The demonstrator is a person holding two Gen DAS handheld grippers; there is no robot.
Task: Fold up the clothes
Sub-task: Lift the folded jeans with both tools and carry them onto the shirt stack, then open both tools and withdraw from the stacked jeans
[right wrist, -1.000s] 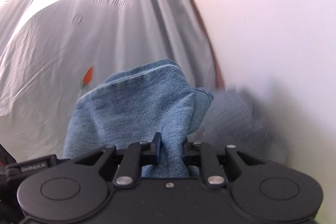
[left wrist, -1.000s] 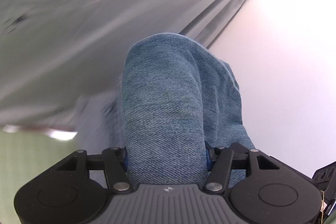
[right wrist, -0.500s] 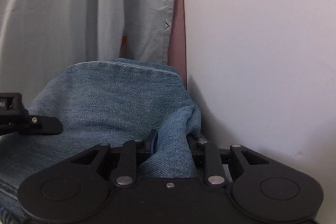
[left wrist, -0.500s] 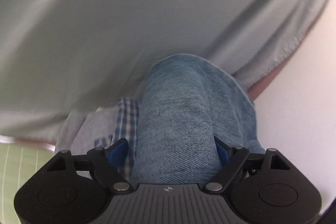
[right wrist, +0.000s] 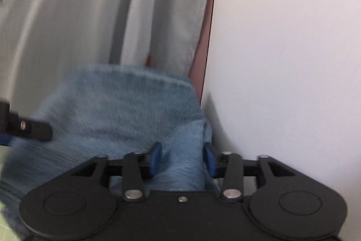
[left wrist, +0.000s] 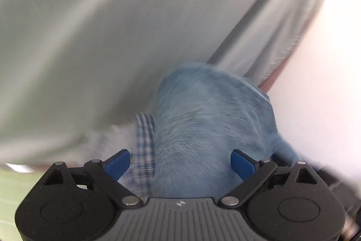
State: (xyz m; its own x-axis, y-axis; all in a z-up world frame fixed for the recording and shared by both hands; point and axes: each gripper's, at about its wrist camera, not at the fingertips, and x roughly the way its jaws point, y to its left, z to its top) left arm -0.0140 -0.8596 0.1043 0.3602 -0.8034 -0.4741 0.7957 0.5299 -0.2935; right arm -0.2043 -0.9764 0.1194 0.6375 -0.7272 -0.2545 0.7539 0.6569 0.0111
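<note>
Blue denim jeans (left wrist: 214,128) fill the lower middle of the left wrist view, bunched into a rounded hump between the blue-padded fingers (left wrist: 118,162) of the left gripper (left wrist: 180,162). Its jaws stand wide apart and the pads look clear of the cloth on both sides — released, not pinching. A strip of blue-and-white checked fabric (left wrist: 144,143) shows just left of the denim. Behind hangs a pale grey-green draped sheet (left wrist: 112,26), blurred, and to the right a plain white wall (left wrist: 320,94).

From the right wrist view, the jeans (right wrist: 117,112) spread across the lower left, and a fold of them runs down between the blue pads of the right gripper (right wrist: 181,159) — jaws clenched on the denim. A black finger of the left gripper (right wrist: 27,125) lies against the jeans at the left edge. The pale sheet (right wrist: 90,10) hangs behind, the white wall (right wrist: 282,49) to the right.
</note>
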